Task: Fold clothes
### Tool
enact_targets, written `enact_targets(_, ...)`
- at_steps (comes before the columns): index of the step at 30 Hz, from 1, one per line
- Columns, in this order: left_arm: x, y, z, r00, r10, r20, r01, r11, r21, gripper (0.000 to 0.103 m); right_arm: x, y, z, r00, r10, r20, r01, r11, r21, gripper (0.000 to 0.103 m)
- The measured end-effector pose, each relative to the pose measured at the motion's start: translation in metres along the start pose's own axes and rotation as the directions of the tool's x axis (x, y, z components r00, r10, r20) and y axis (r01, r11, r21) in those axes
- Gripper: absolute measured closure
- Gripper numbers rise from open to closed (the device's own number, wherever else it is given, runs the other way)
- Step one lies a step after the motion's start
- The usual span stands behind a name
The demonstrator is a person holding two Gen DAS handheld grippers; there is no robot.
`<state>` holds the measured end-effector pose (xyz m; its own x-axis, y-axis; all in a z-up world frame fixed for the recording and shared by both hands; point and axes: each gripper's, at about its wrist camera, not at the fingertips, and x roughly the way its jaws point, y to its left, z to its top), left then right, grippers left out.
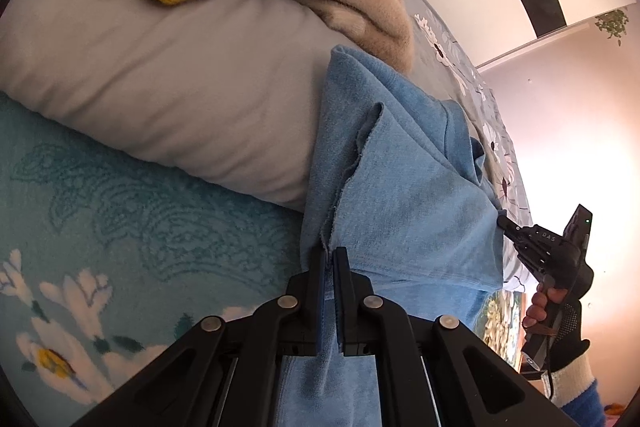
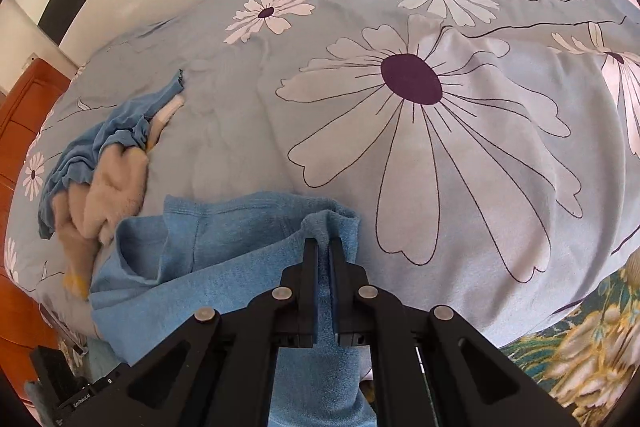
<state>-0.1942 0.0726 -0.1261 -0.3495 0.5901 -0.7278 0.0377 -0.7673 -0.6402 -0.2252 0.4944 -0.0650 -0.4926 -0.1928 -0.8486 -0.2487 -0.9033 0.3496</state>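
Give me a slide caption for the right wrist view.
Right claw shut on a light blue garment at the edge of a daisy-print bedspread.

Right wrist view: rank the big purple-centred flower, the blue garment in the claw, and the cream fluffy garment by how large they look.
1. Big purple-centred flower, largest.
2. Blue garment, though nearness to the camera inflates it.
3. Cream fluffy garment, smallest and partly hidden.

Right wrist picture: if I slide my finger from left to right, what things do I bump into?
Orange wooden furniture → cream fuzzy garment → light blue garment → right gripper → big white daisy on the bedsheet.
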Motion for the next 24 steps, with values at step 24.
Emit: enact_targets(24,-0.049,0.038,-0.162,0.931,0.052,-0.362,-0.064,0.998,-0.022,0.072,-0.121,-0.126,-0.28,0.942,0.26,-0.214,-0.194,0.939,0.284,0.064)
